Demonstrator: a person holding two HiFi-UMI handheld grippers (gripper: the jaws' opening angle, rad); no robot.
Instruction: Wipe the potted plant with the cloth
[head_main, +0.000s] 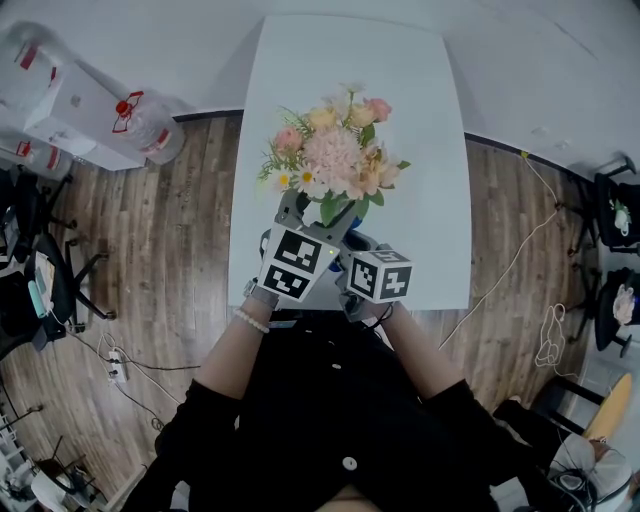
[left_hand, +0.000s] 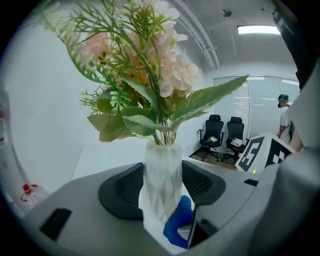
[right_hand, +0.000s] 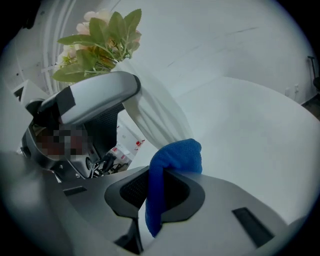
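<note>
Item: faceted vase (left_hand: 160, 165), probably light, stiff, top-heavy; your left claw (left_hand: 162, 187) clasps its waist. Item: blue cloth (right_hand: 172, 157), soft; right claw (right_hand: 162, 192) pinches it.

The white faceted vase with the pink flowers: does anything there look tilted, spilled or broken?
Nothing stands out. The white faceted vase stands upright on the white table, gripped by the left gripper, and its pink and cream flowers look intact. The right gripper holds the folded blue cloth near the vase's base. No spill shows.

Blue cloth (right_hand: 175, 156), frosty white faceted vase (left_hand: 161, 180), pink and peach flowers (head_main: 335, 150) with green leaves (left_hand: 215, 95), plus a plain white table (head_main: 420, 200).
</note>
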